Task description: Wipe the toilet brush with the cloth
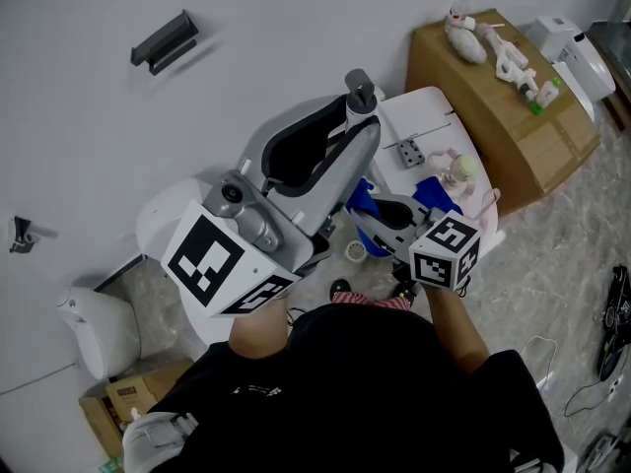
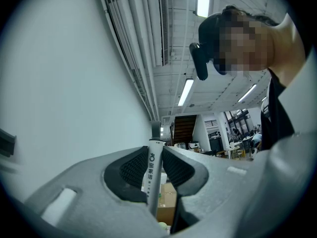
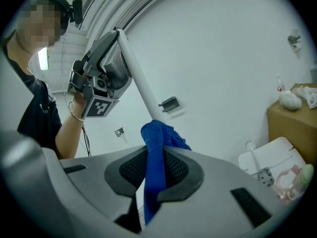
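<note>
White shaft of the toilet brush (image 2: 154, 180) is clamped between the pads of the left gripper (image 2: 154, 162), its end poking out past the tips, and it's held up in the air on a slant, close to the plain wall. The blue cloth (image 3: 154, 148) is pinched tight in the right gripper (image 3: 154, 160). Its bunched top sticks out past the jaws and presses against the shaft, a bit further down from the left gripper. In the head view both grippers sit just in front of the person's chest. Under them there's a white top (image 1: 426, 106) with a small grey dotted block (image 1: 411, 152), and a cardboard box (image 1: 513, 136) with small white toys stands beside it
</note>
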